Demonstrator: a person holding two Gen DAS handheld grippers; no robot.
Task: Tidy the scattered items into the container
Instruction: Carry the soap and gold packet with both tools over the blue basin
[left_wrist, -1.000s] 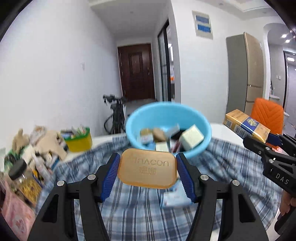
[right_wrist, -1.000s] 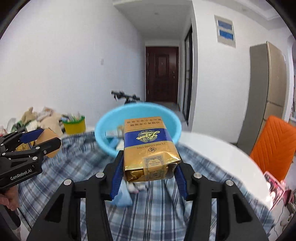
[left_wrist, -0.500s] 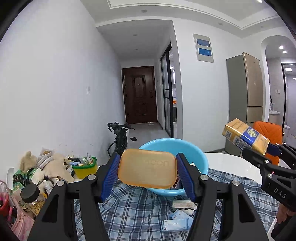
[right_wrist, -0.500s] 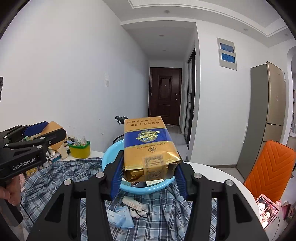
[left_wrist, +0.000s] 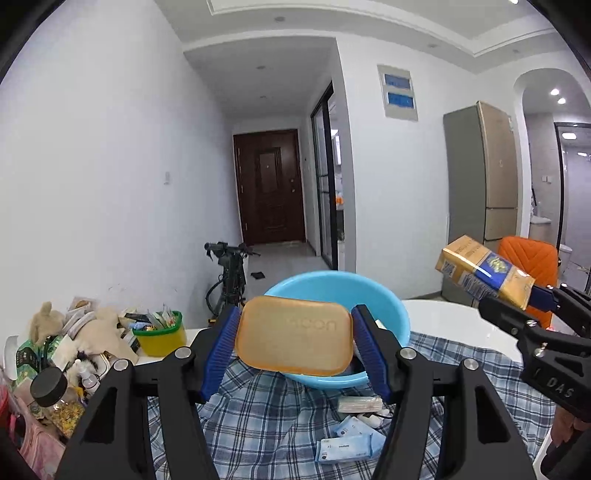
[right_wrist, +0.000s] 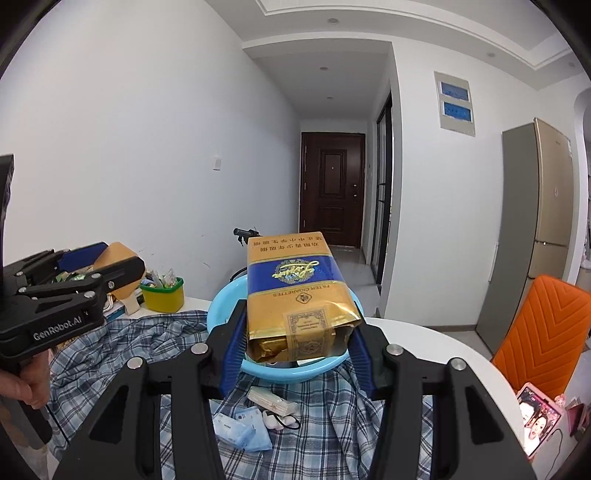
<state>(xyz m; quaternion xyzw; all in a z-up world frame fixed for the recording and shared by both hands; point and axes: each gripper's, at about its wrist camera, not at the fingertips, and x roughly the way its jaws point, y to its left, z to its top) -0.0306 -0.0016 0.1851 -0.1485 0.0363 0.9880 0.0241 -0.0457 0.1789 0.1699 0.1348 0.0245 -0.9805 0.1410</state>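
My left gripper (left_wrist: 295, 343) is shut on a tan soap-like bar (left_wrist: 293, 338), held up in front of the light blue basin (left_wrist: 391, 317). In the right wrist view my right gripper (right_wrist: 295, 338) is shut on a gold and blue cigarette carton (right_wrist: 295, 291), raised in front of the same basin (right_wrist: 221, 306). That carton (left_wrist: 484, 271) and the right gripper also show at the right of the left wrist view. On the checked cloth (right_wrist: 332, 435) lie blue tissue packs (right_wrist: 242, 430), a small white packet (right_wrist: 271, 400) and a white earphone case (right_wrist: 273, 421). What is inside the basin is mostly hidden.
A green and yellow pot (left_wrist: 160, 338) of small items, plush toys (left_wrist: 92, 328) and a black-lidded jar (left_wrist: 50, 387) crowd the table's left. An orange chair (right_wrist: 543, 328) stands at the right, a phone (right_wrist: 537, 417) lies on the white table edge. A bicycle (left_wrist: 231, 280) is behind the table.
Both grippers have risen with their loads and tilted up, so the basin now sits lower in both views and its contents have dropped out of sight. The grips are unchanged.
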